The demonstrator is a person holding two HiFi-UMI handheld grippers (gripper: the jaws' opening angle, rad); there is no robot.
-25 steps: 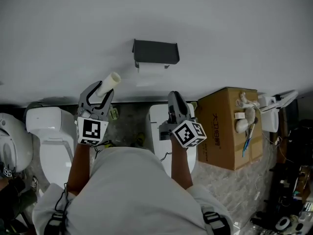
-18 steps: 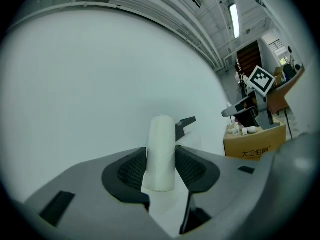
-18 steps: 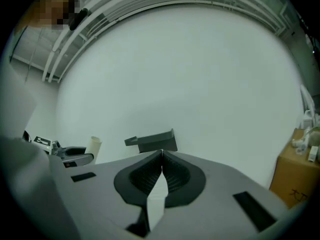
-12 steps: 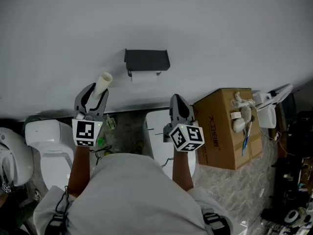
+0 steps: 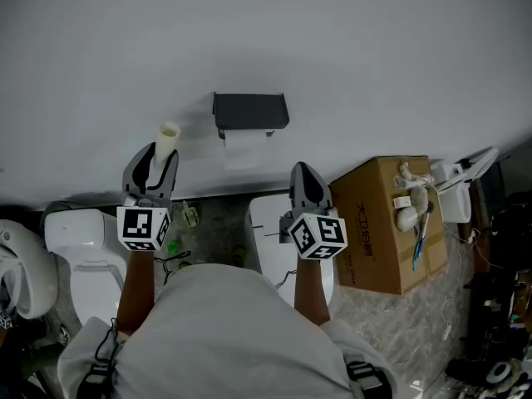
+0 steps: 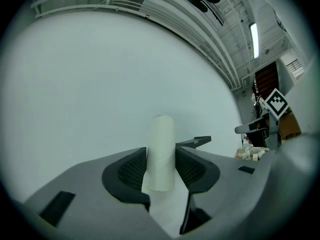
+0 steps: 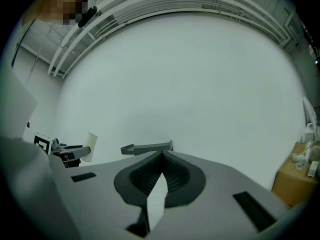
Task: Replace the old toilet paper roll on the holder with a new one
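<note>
Hidden: of the holder point(image 5: 250, 110) we see only its dark cover, underside obscured | left gripper point(image 5: 155, 163) fingers clamp the cardboard core point(image 6: 162, 151), left of holder, long axis along fingers, free end toward wall point(image 5: 374, 48) | right gripper point(image 7: 161, 155) fingers pressed together, empty.

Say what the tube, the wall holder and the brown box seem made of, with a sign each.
The tube: probably cardboard, matte off-white, slanting seam. The holder: dark, matte; metal or plastic, unclear. The box: likely cardboard, dull brown, printed marks.
</note>
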